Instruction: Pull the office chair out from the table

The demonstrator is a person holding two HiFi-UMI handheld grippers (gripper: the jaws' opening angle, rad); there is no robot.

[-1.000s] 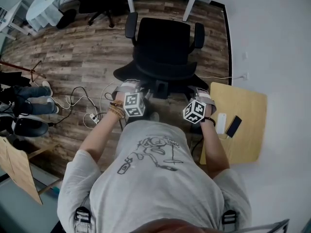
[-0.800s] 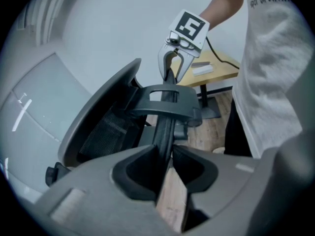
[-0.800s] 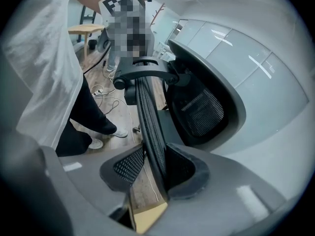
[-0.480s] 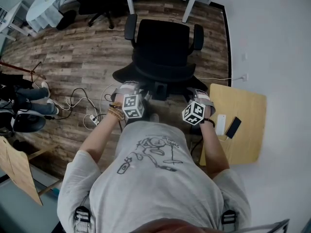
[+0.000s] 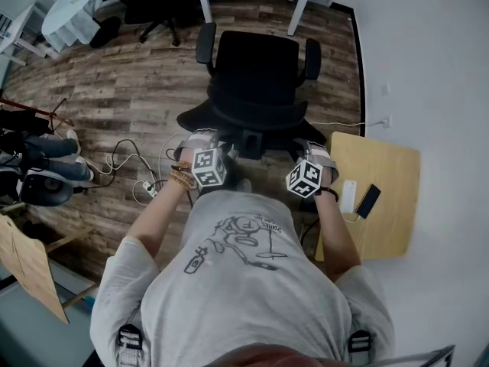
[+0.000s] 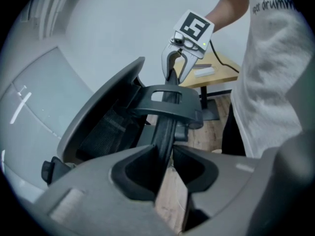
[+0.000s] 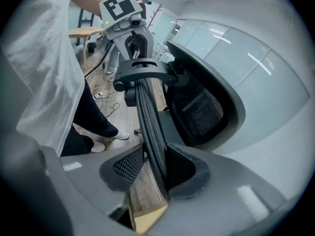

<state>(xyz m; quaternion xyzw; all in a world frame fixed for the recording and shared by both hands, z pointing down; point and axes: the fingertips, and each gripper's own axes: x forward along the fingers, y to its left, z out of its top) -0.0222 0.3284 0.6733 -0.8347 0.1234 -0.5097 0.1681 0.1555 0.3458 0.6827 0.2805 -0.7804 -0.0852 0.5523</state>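
A black office chair [image 5: 256, 71] stands on the wood floor, its seat facing away from me and towards the white table legs [image 5: 299, 6]. Its backrest's thin top edge [image 6: 165, 127] runs between both pairs of jaws. My left gripper [image 6: 165, 167] is shut on that edge at the left end, and my right gripper [image 7: 153, 168] is shut on it at the right end [image 7: 147, 117]. From the head view the left gripper [image 5: 205, 150] and right gripper [image 5: 312, 157] sit either side of the headrest bracket [image 5: 252, 140], their tips hidden under hands and marker cubes.
A small wooden side table [image 5: 386, 228] stands close on the right against the white wall, with a phone [image 5: 367, 199] and a white bar [image 5: 348, 195] on it. Cables and a power strip [image 5: 145, 183] lie on the floor at left. A seated person's legs [image 5: 46, 147] show at the left edge.
Chair and both grippers hold still. Only the seated person's legs at the left edge have shifted slightly.
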